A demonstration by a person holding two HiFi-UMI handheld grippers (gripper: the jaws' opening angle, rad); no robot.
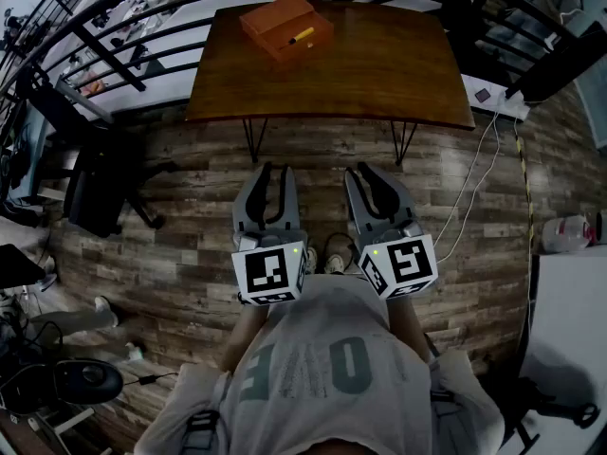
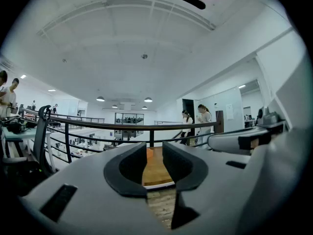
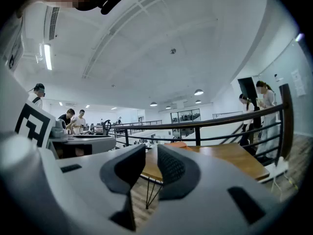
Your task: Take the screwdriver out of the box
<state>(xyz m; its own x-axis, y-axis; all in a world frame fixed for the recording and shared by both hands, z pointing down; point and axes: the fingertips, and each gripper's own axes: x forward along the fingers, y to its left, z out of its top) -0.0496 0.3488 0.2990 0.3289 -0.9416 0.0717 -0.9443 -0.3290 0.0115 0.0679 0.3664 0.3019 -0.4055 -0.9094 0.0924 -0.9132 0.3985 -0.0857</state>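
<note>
The left gripper [image 1: 270, 171] is held level, short of the table [image 1: 379, 74], jaws pressed together on nothing, probably just being carried in. Toward the table's far left sits the box [image 1: 275, 17], with the screwdriver [image 1: 302, 36] apparently lying in its open top. The right gripper [image 1: 366, 171], also short of the table, is closed and empty.

- Left gripper [image 1: 275, 172]: held level, pointing straight ahead, jaws closed with nothing between them.
- Right gripper [image 1: 361, 172]: also level and pointing ahead, jaws closed and empty.
- The two sit side by side, near each other, not touching.
</note>
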